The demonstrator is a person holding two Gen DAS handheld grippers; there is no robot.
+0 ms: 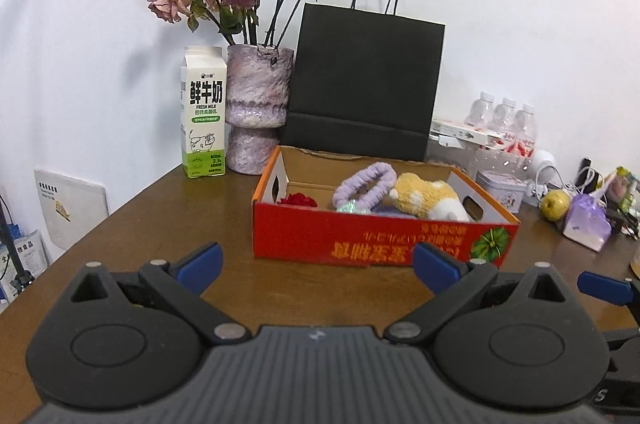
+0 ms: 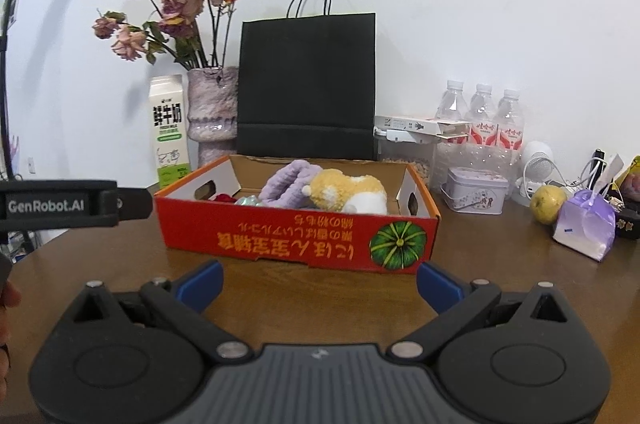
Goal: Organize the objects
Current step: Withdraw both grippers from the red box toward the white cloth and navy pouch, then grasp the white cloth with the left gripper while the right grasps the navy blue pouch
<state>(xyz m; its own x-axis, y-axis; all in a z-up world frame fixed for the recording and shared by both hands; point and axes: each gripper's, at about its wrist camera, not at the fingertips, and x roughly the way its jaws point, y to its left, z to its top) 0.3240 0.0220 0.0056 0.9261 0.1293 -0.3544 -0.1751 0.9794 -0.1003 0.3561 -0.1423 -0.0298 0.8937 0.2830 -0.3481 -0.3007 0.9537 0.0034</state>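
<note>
both grippers [image 1: 316,266] [image 2: 320,282] spread wide, empty; red box [image 2: 296,236] holds plush toy [image 2: 348,190], maybe scrunchie [image 2: 286,182]

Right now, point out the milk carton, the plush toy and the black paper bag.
milk carton [image 1: 205,112], left wrist view, front label.
plush toy [image 2: 348,190], right wrist view, yellow back.
black paper bag [image 2: 308,84], right wrist view, front panel.

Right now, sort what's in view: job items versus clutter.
Job: red box; in it, plush toy, purple scrunchie, red flower; both open claws, left, right.

Clutter: milk carton, vase, black bag, bottles, tin, apple.
</note>
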